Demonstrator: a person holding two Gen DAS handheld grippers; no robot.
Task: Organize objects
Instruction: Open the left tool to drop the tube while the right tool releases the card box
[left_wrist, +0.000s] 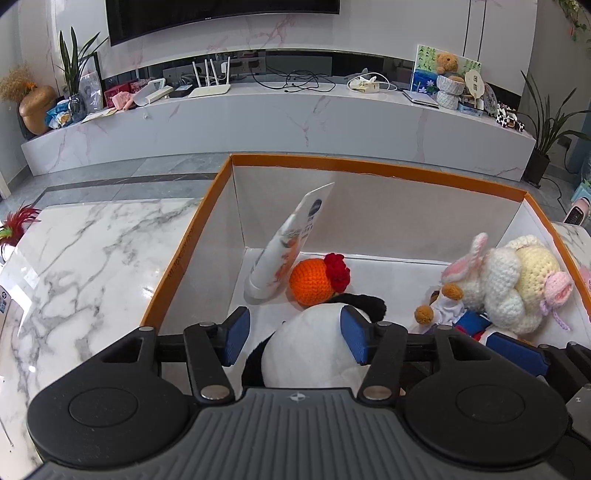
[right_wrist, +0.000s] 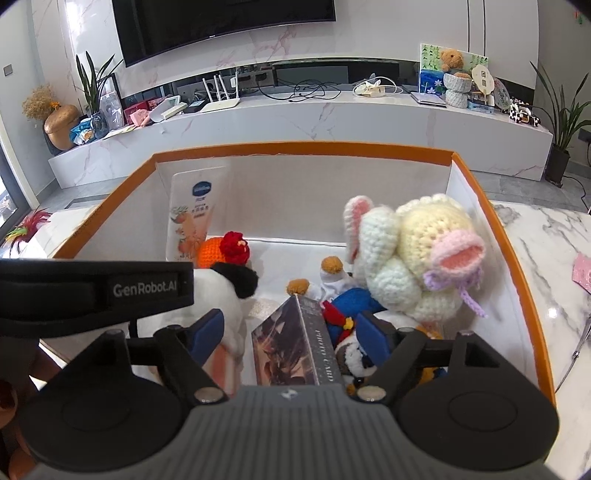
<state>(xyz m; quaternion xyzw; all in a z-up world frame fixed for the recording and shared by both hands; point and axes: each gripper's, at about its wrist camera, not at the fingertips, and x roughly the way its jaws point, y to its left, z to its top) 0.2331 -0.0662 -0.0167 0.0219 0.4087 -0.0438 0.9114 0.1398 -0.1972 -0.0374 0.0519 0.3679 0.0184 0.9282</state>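
table (left_wrist: 92, 251): glossy marble | box (left_wrist: 369, 168): matt cardboard | bunny (right_wrist: 417, 258): rough crochet yarn | tube (left_wrist: 291, 243): smooth plastic

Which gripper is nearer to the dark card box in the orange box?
Right. The right gripper has the dark card box between its open pads. The left gripper is open around the panda plush.

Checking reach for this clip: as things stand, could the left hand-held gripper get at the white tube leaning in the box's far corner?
Probably not directly. The panda plush sits between the open left hand-held gripper and the white tube, with the orange crochet ball against the tube's base.
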